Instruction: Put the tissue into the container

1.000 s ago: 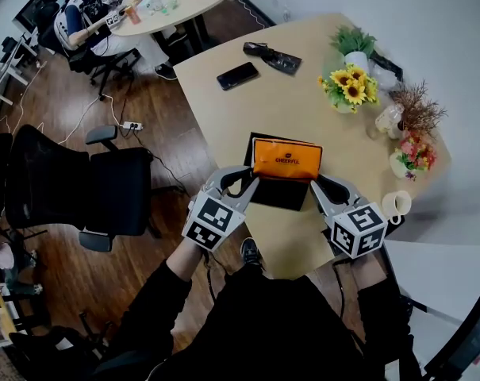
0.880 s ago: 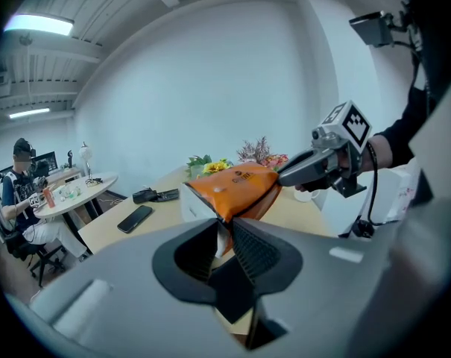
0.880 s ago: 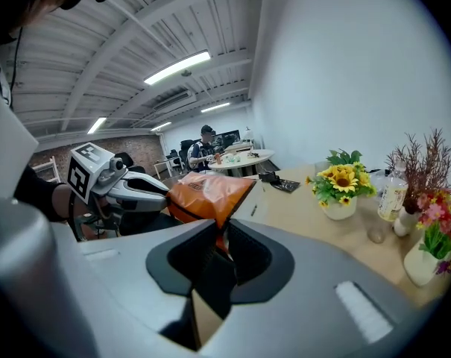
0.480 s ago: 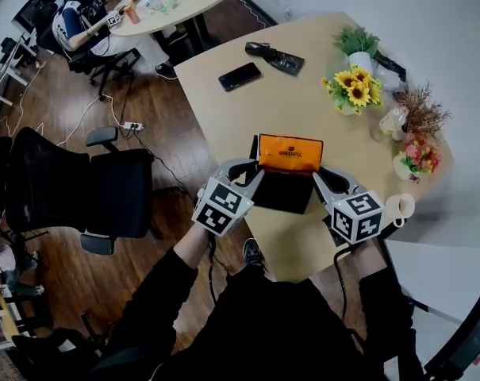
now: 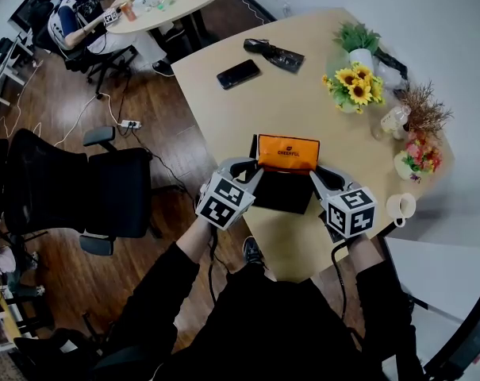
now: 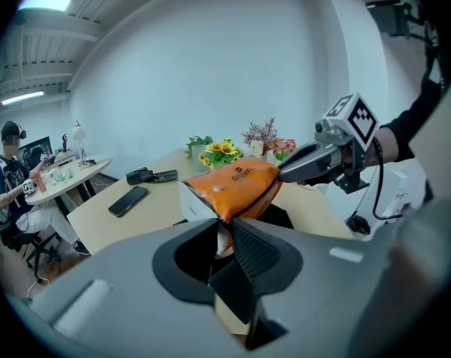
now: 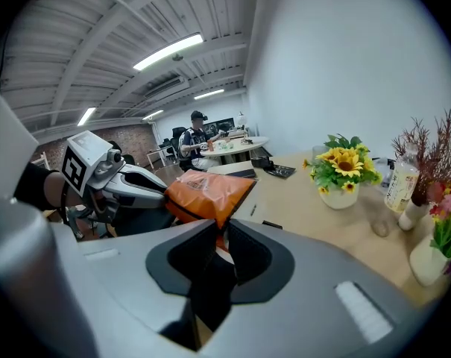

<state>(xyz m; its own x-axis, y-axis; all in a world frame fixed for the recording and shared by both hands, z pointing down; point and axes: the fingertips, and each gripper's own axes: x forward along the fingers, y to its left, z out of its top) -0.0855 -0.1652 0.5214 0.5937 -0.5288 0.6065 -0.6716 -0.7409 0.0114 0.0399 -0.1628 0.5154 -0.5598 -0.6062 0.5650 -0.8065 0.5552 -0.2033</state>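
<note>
An orange tissue pack hangs between my two grippers above the far edge of a black open container on the tan table. My left gripper is shut on the pack's left end, and the right gripper is shut on its right end. In the left gripper view the pack rises from the left gripper toward the right gripper. The right gripper view shows the pack pinched in the right gripper, with the left gripper across from it.
Farther along the table lie a black phone and a dark case. Sunflowers, dried flowers, a pink bouquet and a white mug line the right edge. An office chair stands left. A person sits at a far round table.
Both grippers have drawn closer together and moved slightly away from me with the pack. The pack looks smaller now and sits nearer the container's far edge.
</note>
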